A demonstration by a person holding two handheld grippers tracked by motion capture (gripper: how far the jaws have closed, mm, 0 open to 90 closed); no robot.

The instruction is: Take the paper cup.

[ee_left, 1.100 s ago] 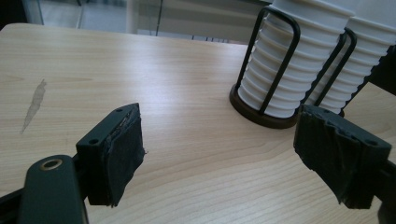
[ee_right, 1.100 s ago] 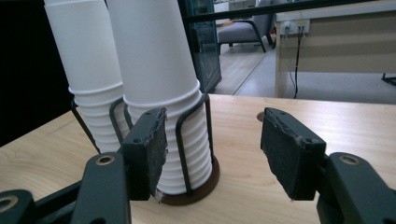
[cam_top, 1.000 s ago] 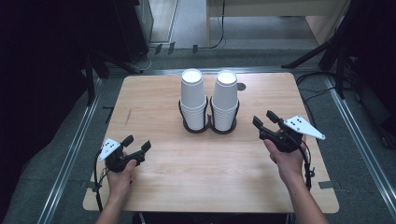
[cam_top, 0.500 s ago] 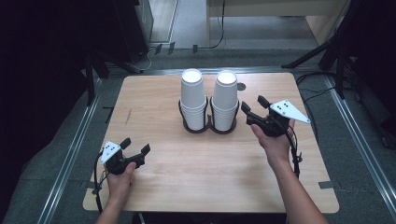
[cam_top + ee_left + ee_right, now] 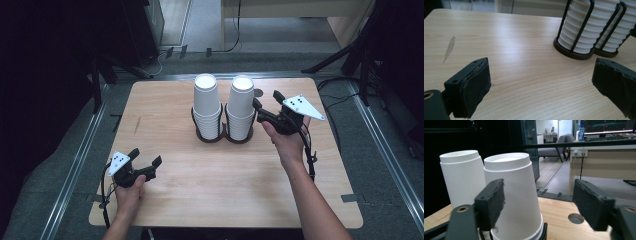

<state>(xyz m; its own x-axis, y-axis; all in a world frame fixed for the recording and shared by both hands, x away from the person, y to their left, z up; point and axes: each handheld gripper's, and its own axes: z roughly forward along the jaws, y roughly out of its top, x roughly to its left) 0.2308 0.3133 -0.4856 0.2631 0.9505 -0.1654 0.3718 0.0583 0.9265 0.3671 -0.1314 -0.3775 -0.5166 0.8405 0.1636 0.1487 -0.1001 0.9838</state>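
High view: right gripper (image 5: 265, 107) has moved up from the table's right side to just beside the right cup stack (image 5: 241, 107), jaws just opening, nothing between them. Left gripper (image 5: 146, 163) sits where it was at the near-left of the table (image 5: 200, 175), jaws just spread wide (empty too). Left gripper view: both pads apart over bare wood, the cup stacks in their black wire holder (image 5: 576, 51) well ahead. Right gripper view: right cup stack (image 5: 516, 192) close ahead, left cup stack (image 5: 461, 182) beside it, not yet clamped.
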